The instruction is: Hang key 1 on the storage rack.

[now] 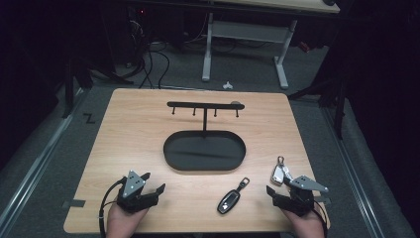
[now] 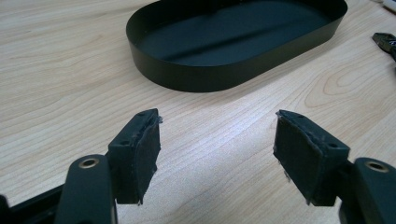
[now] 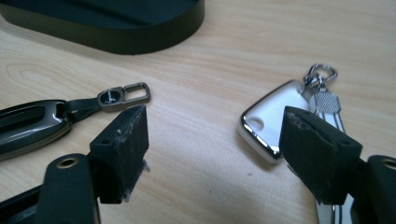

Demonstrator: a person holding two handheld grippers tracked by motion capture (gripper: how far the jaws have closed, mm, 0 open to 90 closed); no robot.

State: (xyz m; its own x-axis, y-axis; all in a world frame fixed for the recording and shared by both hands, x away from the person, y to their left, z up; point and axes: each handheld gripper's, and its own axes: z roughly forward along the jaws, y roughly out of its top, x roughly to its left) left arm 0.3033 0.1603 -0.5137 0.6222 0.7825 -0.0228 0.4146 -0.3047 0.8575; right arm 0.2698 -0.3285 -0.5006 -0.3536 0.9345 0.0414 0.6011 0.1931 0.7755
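A: Two key fobs on worktop: dark fob at front centre, white fob just beside right claw. Both claws gaping, empty.
B: Noted. One black oval tray with hook rack behind, well apart from left claw. Nothing between claws and fobs.

1. A light wooden table with rounded corners stands on a grey carpeted floor
2. Beyond it stands a desk on white metal legs
3. Black cables trail over the floor at the back left
4. The room around lies dark, its edges black
5. A metal rail runs along the floor at the left
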